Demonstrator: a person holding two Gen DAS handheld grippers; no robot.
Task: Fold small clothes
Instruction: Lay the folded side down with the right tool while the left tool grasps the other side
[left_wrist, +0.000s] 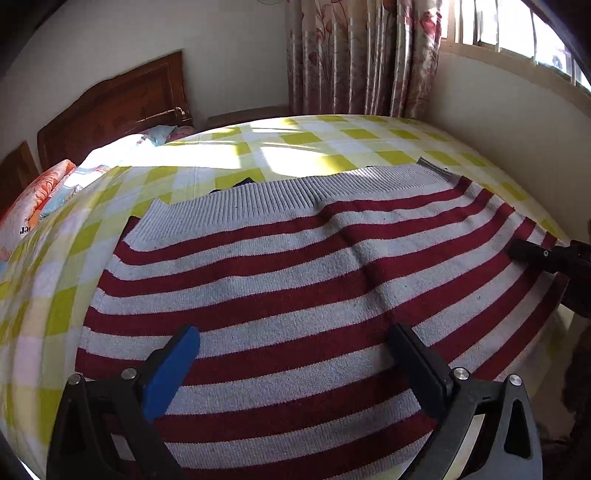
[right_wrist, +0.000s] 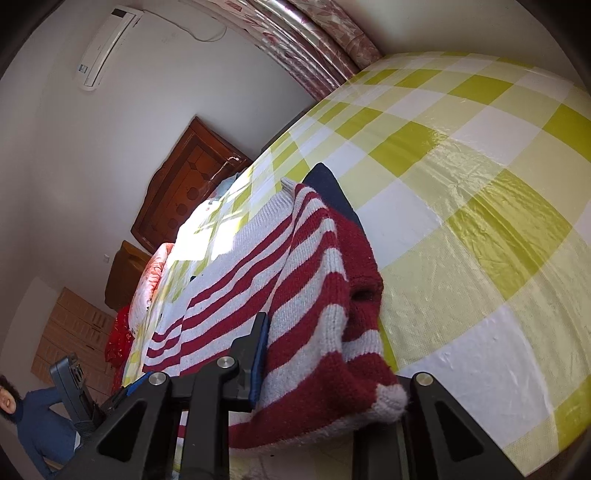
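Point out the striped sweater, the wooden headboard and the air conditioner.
striped sweater (left_wrist: 280, 280): left wrist view, middle of its body.
wooden headboard (left_wrist: 122, 107): left wrist view, carved panel.
air conditioner (right_wrist: 107, 46): right wrist view, front casing.

Home bedroom: bed, headboard, curtains

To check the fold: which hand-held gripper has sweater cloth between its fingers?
The right hand-held gripper: striped sweater fabric fills its fingers. The left hand-held gripper is open above the flat sweater.

Sunlit checked bed, wooden headboard, floral curtains, barred window.
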